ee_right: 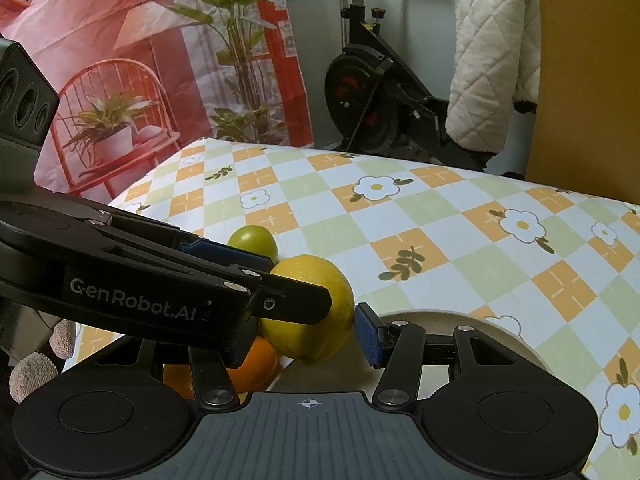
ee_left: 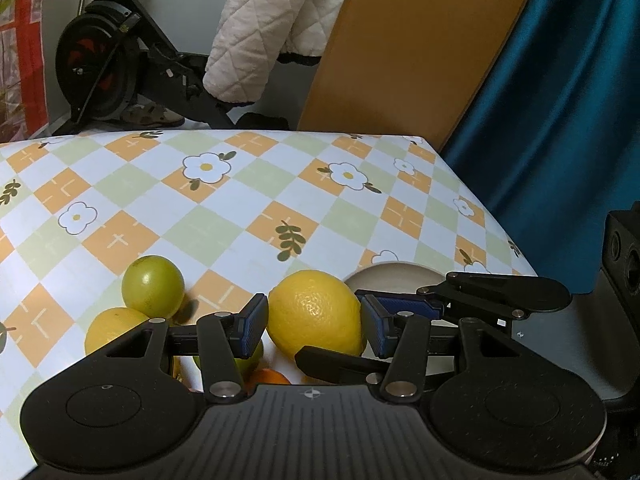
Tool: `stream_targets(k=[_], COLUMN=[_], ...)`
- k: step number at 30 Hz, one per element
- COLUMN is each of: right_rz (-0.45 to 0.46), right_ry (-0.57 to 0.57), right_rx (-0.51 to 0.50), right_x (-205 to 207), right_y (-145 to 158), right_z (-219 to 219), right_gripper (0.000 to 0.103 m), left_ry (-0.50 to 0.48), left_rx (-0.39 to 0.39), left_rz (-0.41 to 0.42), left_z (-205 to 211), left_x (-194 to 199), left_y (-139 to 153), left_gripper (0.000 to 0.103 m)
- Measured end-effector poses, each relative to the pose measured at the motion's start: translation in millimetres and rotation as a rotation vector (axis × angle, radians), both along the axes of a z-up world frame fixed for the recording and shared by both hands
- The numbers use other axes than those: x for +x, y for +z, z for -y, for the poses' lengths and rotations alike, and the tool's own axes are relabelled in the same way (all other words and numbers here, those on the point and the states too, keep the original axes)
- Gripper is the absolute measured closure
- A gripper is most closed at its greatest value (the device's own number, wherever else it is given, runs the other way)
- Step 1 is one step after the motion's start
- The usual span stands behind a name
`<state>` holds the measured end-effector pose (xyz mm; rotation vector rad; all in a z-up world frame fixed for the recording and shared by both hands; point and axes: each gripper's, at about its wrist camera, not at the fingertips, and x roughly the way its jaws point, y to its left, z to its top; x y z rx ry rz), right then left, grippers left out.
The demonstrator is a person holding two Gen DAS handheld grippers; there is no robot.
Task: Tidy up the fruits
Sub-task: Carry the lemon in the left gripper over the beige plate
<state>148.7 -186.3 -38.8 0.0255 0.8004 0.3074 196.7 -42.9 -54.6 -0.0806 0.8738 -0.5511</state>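
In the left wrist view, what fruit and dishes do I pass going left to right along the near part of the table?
Half-hidden yellow fruit → green fruit → big lemon held between the fingers → plate.

lemon (ee_right: 308, 308) between both grippers' jaws | plate (ee_right: 500, 332) beside

Checked tablecloth (ee_left: 248, 196) with white daisies, orange and pale green diamonds, spread over the table. Behind it, black exercise bike (ee_left: 104, 68) with a red-marked flywheel, draped with a white quilted blanket (ee_left: 264, 28). Tan sandal (ee_left: 154, 116) on the floor beside the bike. Upright orange-brown board (ee_left: 412, 48) next to a teal curtain (ee_left: 560, 92). Red printed backdrop (ee_right: 160, 60) showing chair and potted plants.
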Motion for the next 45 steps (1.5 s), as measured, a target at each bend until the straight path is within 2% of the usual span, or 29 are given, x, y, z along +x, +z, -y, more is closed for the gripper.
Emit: stream_targets(k=[23, 35, 45], right_rz=[-0.007, 0.013, 0.018], right_ry=[-0.098, -0.145, -0.157], right_rx=[0.047, 0.018, 0.008], right_x=[-27.6, -22.2, -22.2], right_y=[-6.5, -19.4, -18.9], right_z=[24.7, 34.5, 33.4], right_gripper=[0.054, 0.054, 0.053], left_ry=[-0.089, -0.092, -0.063], left_rx=[0.052, 0.082, 0.094], left_rz=[-0.004, -0.001, 0.023], left_z=[27.9, 46.3, 41.0], left_x=[-11.5, -1.7, -5.4], left_y=[-4.7, -14.8, -9.7], left_gripper=[0.050, 0.050, 0.048])
